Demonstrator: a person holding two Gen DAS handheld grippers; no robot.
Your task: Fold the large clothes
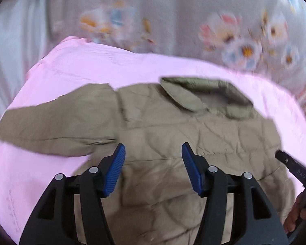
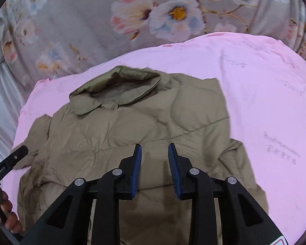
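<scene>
Item by item, as seen. Jacket (image 1: 163, 134): khaki, quilted, lay spread on a pink sheet (image 1: 75, 69), collar (image 1: 195, 94) at the far end from both grippers. In the left wrist view one sleeve (image 1: 51, 126) stretched out flat beyond and to the left of the left fingers; the body ran under and ahead of them. In the right wrist view the right side of the jacket was folded in over the body, its edge lying ahead and right of the right fingers.

Left gripper (image 1: 153, 163): blue pads (image 1: 115, 171) spread wide apart, nothing between them, the jacket's body showing through the gap. Whether the tips touched the cloth could not be told; the frame was blurred, and they seemed to hang above it.

Right gripper (image 2: 154, 163): pads (image 2: 137, 169) parted by a narrower gap, also clamping nothing, over the jacket's middle below the collar.

Each gripper showed at the edge of the other's view: the right one's black tip (image 1: 283, 159) to the right of the left fingers, with the person's hand (image 1: 297, 214) on its handle; the left one's tip (image 2: 18, 153) to the left of the right fingers, near the sleeve, likewise with a hand (image 2: 8, 216) gripping it.

Backdrop: grey floral curtain (image 2: 81, 20) beyond the sheet's far edge.
</scene>
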